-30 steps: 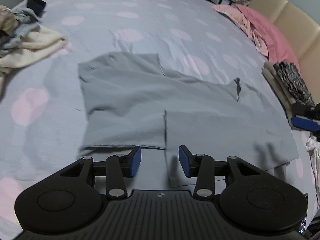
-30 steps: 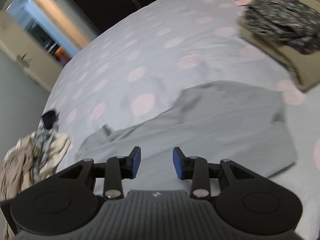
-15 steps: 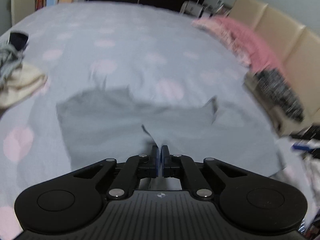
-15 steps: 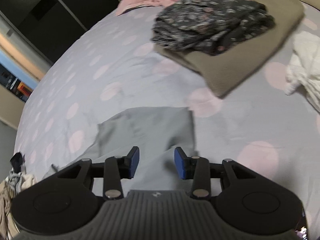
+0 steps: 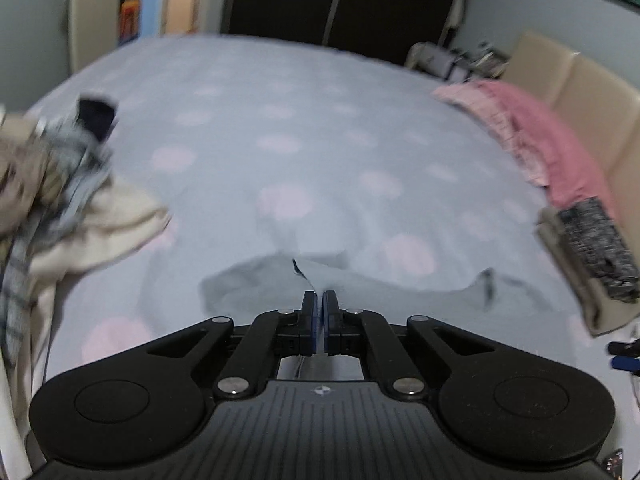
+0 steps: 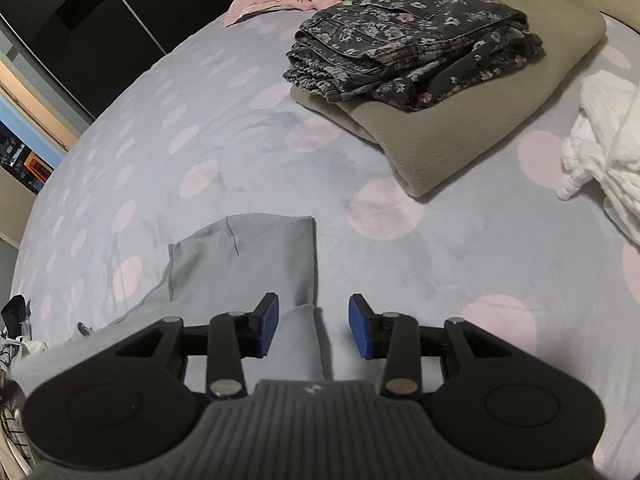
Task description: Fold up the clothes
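Observation:
A grey garment [image 5: 248,288] lies on the spotted bedsheet [image 5: 300,140]. My left gripper [image 5: 319,308] is shut on its near edge, and a thin fold of cloth stands up from between the pads, lifted off the bed. In the right wrist view the same grey garment [image 6: 248,256] lies flat with a folded edge running toward me. My right gripper [image 6: 314,326] is open just above that edge. The cloth's corner sits by the left pad and bare sheet shows by the right one. Neither pad presses on it.
A folded dark floral garment [image 6: 400,40] rests on a folded beige one [image 6: 460,132] at the far right. A crumpled white cloth [image 6: 600,148] lies beside them. Pink clothes [image 5: 532,132] sit by the beige headboard [image 5: 580,88]. An unfolded heap [image 5: 60,192] lies left.
My left gripper closed on the garment's edge and rose, pulling the cloth up. My right gripper swung right to the garment's other end and stayed open.

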Available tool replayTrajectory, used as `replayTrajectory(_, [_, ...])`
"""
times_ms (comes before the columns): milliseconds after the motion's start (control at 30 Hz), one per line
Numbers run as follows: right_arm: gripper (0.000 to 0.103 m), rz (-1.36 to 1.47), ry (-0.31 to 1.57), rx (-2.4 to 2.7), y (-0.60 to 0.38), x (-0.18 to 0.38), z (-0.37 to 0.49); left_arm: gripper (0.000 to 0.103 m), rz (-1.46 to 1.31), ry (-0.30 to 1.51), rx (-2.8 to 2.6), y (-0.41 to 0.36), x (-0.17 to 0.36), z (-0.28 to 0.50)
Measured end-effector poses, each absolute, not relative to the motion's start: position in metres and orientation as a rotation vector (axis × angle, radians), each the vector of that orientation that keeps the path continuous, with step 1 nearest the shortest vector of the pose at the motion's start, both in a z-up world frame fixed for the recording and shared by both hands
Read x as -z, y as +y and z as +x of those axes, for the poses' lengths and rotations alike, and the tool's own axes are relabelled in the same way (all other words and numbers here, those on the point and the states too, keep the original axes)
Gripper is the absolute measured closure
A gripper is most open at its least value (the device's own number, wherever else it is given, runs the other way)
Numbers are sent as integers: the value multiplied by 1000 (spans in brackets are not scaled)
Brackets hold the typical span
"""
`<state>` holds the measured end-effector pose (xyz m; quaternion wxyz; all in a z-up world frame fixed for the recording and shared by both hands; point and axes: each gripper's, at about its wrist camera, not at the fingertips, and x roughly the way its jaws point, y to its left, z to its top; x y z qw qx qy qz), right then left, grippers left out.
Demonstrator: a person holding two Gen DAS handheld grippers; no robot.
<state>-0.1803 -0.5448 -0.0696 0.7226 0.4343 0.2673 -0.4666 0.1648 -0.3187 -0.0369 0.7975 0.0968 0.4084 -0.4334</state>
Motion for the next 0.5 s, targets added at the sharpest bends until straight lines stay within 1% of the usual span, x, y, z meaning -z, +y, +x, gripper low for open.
replayTrajectory(300, [61, 984, 556, 1019, -580, 87, -161, 102, 229, 934, 868, -305, 61, 185])
replayTrajectory(500, [61, 984, 602, 988, -609, 106, -133, 102, 252, 968, 844, -302, 77, 191])
